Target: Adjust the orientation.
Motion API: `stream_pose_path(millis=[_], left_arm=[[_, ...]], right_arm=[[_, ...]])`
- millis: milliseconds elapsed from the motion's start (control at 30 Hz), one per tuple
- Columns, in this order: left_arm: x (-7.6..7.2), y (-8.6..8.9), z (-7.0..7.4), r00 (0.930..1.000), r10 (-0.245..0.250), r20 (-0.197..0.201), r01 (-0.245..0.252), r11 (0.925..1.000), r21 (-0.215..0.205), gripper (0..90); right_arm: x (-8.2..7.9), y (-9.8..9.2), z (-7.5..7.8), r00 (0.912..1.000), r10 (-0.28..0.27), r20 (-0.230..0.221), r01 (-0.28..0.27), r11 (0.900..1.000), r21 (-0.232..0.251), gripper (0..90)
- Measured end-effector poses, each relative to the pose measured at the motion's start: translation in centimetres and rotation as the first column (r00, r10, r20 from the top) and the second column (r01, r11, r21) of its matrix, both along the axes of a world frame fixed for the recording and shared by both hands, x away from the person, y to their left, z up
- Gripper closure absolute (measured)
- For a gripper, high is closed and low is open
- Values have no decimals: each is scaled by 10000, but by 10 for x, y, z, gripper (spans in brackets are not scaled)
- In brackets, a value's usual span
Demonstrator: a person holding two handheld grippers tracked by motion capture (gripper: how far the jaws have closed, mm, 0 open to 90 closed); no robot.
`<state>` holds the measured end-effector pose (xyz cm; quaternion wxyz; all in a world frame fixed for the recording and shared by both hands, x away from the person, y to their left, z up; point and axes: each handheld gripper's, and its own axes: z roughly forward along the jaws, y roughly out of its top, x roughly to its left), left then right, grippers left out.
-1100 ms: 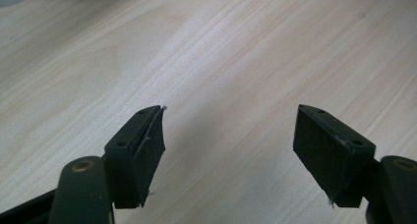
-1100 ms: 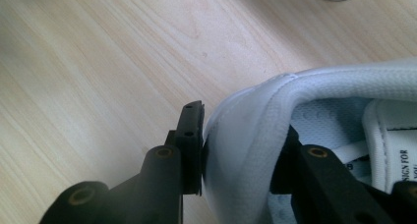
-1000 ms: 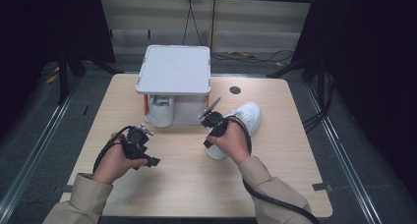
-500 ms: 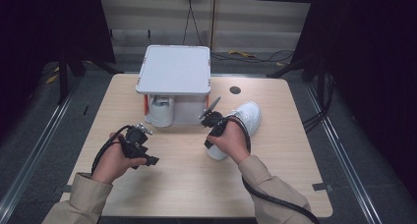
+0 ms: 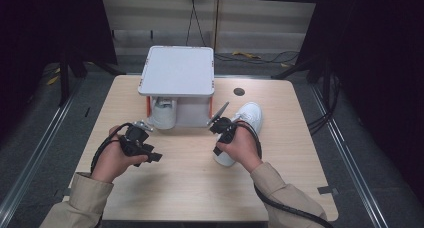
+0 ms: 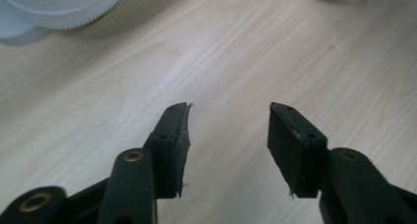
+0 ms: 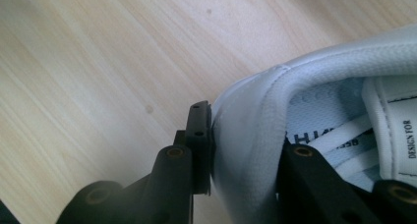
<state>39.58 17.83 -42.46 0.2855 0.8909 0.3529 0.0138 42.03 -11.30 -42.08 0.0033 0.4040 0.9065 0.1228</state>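
A: Where is the sneaker now?

B: On the worktop, to the right of the white rack, partly under the right hand. A second shoe sits under the rack's top.

A: And the right gripper?

B: Its fingers straddle the padded heel collar, one outside against the white wall, the other inside by the laces. They have just been closing and look pressed on it.

A: How will it handle?

B: Light, I'd judge, with a soft upper that gives under the pads and a stiffer sole. The heel collar is a fair hold; the toe may sag when lifted.

A: The left gripper?

B: About half open, just been closing, nothing between the fingers, only bare wood. It hovers near the rack's front, well apart from the sneaker.
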Motion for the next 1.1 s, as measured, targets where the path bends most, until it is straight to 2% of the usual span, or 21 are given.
stream_pose_path(millis=[100,167,233,300,533,567,733,833,1000,1100], left_arm=[[6,0,11,9995,66,-324,-68,10000,-47,565],[11,1,20,9994,-41,-337,42,10000,26,639],[14,0,31,9991,104,-423,-104,9999,-3,690],[16,-2,43,9994,-22,-334,27,9999,151,734],[32,-8,83,9992,349,-171,-344,9991,260,871],[35,-9,88,9991,403,-134,-398,9985,384,895],[54,-16,110,9981,583,206,-590,9976,352,900],[66,-21,120,9969,752,232,-760,9964,365,900],[90,-26,132,9944,1042,170,-1047,9940,316,900],[103,-28,136,9922,1222,261,-1230,9919,316,900]], right_arm=[[-2,-3,0,9999,119,-27,-119,9999,12,742],[-4,-4,0,9998,188,-43,-188,9998,-27,743],[-4,-6,0,9997,249,-45,-249,9997,32,743],[-5,-6,0,9996,295,-35,-295,9996,-8,745],[-8,-8,0,9992,391,76,-391,9992,-25,748],[-9,-8,0,9992,376,135,-376,9993,-3,749],[-12,-13,0,9988,465,135,-466,9989,84,751],[-14,-14,0,9985,528,175,-529,9986,18,751],[-16,-17,0,9979,635,141,-636,9980,21,751],[-17,-17,0,9978,648,152,-649,9979,58,752]])
